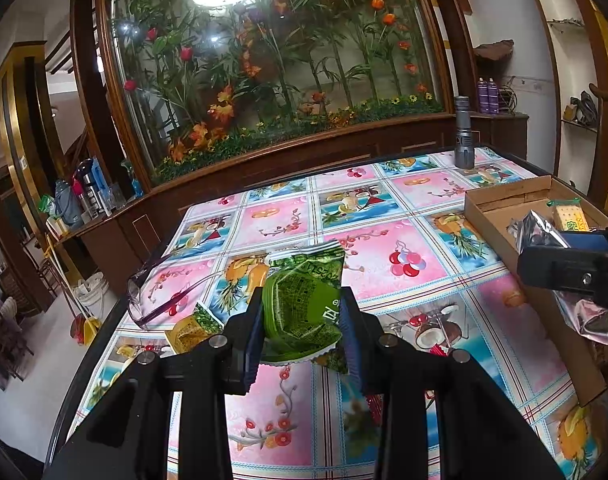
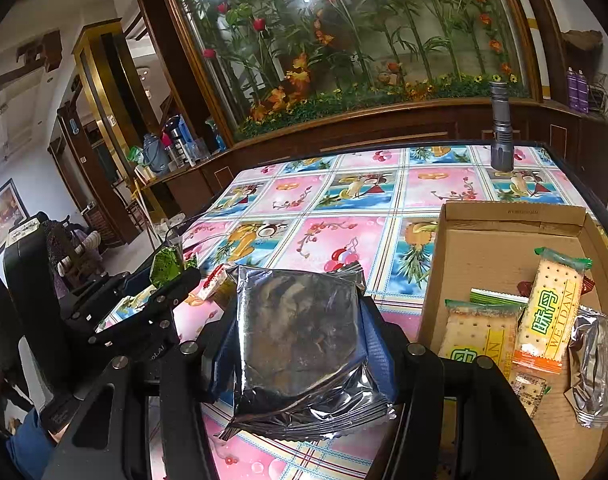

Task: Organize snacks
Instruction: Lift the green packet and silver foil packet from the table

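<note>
Left tongs gripping green packet, cardboard box rim rightward

The middle of the desk lies bare from the near edge to the far one, giving open passage. At the far right corner a grey flashlight stands upright, near the back wall of the cardboard box. The box's far half is empty; cracker packets and a silver pouch crowd its near half. On the left, purple glasses and a yellow packet lie by the desk's edge.
</note>
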Demonstrator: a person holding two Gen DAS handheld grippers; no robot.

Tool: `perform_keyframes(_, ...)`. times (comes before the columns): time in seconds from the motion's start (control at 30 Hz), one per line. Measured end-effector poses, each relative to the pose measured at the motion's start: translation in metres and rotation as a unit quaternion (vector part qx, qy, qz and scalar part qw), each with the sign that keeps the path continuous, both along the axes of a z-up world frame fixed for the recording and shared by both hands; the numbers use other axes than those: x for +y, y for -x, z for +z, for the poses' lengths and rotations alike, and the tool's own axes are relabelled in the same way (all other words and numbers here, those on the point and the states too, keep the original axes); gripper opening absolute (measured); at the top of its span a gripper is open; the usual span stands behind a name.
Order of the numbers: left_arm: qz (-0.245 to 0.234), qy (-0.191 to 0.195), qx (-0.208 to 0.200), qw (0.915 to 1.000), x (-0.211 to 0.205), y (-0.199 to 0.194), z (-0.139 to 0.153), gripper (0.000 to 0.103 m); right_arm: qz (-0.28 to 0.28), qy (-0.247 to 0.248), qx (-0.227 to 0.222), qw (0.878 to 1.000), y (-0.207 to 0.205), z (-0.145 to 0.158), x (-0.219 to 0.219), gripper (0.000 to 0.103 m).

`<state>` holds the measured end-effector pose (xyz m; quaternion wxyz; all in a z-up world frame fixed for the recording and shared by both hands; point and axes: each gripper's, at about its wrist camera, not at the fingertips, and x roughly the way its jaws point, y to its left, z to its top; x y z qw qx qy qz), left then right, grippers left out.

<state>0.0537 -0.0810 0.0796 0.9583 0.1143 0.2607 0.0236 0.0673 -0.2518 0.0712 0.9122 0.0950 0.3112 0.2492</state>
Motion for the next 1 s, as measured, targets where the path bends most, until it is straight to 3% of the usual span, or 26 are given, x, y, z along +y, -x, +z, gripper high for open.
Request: perform_keyframes(1.0,0.000,-0.030,-0.012,0.9995,-0.0056,0.0037,-0.0005,0.034,-0.010,-0.007,0.000,1.000,-0.0018,0.0013,-0.0048,0.061)
